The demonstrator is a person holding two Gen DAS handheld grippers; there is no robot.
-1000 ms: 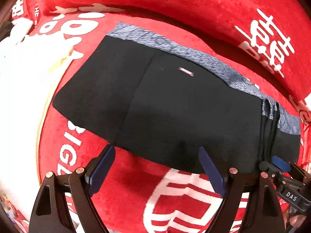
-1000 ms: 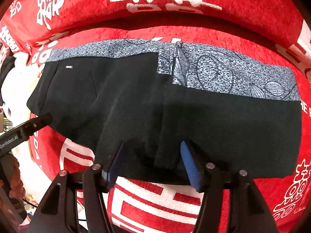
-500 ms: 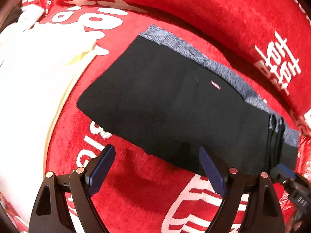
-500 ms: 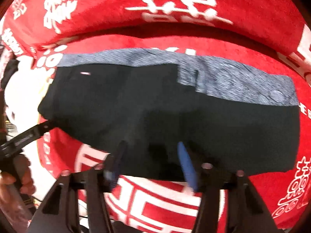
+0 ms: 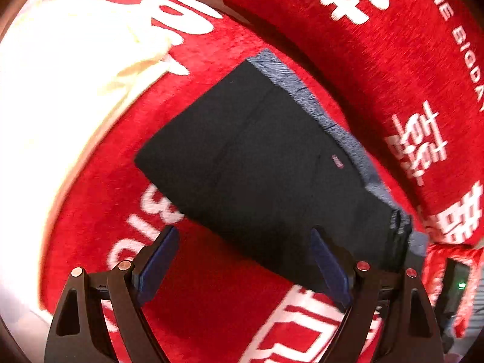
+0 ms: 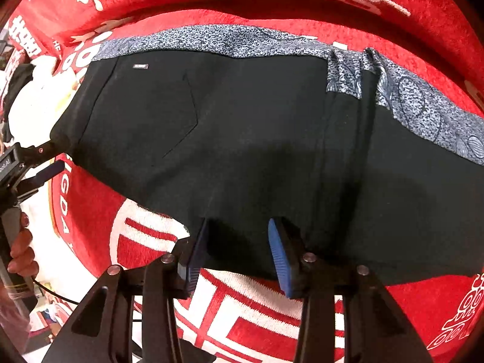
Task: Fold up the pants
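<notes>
Black pants (image 6: 242, 136) with a blue-grey patterned band (image 6: 242, 40) along the far side lie folded flat on a red cloth (image 6: 272, 317). My right gripper (image 6: 239, 242) points down at their near edge; its jaws are closing with the black fabric's edge between them, and the pads are not seen pressing it. My left gripper (image 5: 242, 260) is open above the red cloth, off the near left corner of the pants (image 5: 272, 166). Its right pad (image 5: 329, 269) overlaps their near edge. From the right wrist view the left gripper (image 6: 53, 158) shows beside the pants' left end.
A white cloth (image 5: 45, 90) lies left of the pants. A raised red back with white characters (image 5: 348, 0) runs behind them. A person's hand (image 6: 21, 251) grips the left tool's handle. A dark device with a green light (image 5: 456, 284) sits at the right edge.
The right jaws have narrowed and come down closer to the pants' near edge. The left gripper has moved and rolled toward the pants' left end, still wide open.
</notes>
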